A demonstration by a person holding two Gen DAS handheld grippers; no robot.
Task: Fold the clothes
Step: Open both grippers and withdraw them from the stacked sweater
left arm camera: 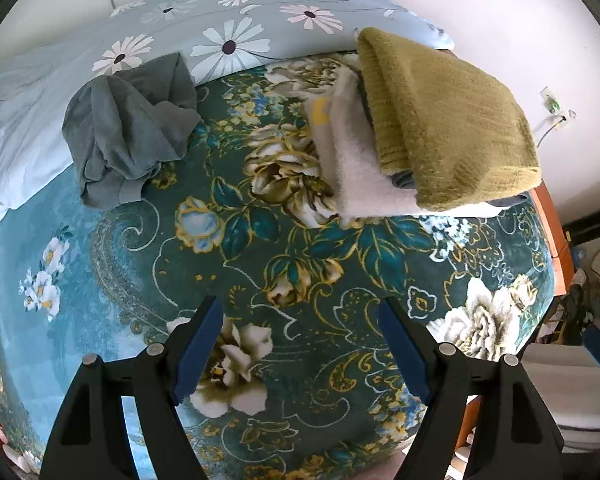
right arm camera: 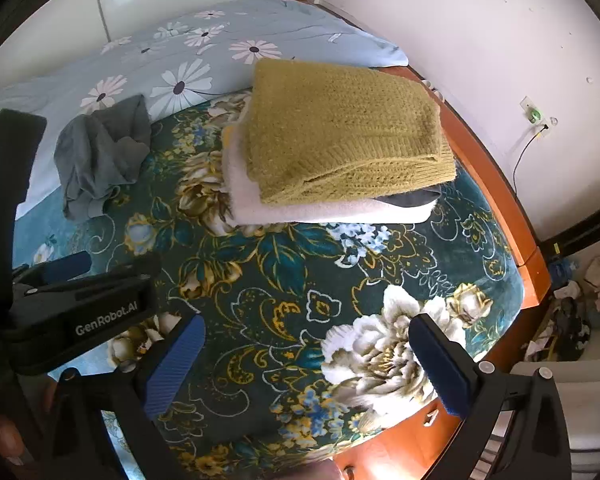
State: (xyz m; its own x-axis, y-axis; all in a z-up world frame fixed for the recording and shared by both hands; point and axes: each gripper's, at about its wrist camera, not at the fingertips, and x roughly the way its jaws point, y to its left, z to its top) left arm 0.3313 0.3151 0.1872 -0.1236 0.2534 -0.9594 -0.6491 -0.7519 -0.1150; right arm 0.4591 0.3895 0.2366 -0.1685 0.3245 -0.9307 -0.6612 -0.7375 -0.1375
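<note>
A crumpled grey garment (left arm camera: 128,128) lies unfolded on the bed at the far left; it also shows in the right wrist view (right arm camera: 100,156). A folded mustard knit sweater (left arm camera: 444,116) tops a stack with a white fluffy garment (left arm camera: 360,164) and a dark one beneath, at the far right; the stack shows in the right wrist view (right arm camera: 340,136). My left gripper (left arm camera: 300,308) is open and empty above the floral blanket. My right gripper (right arm camera: 308,324) is open and empty, near the bed's front edge. The left gripper's body (right arm camera: 80,312) shows at the left of the right wrist view.
A dark green floral blanket (left arm camera: 300,248) covers the bed. A light blue daisy quilt (left arm camera: 220,28) lies bunched at the far side. The orange wooden bed frame (right arm camera: 496,184) runs along the right edge. Clutter on the floor (right arm camera: 572,312) lies to the right. A wall socket with cable (right arm camera: 534,118) is on the wall.
</note>
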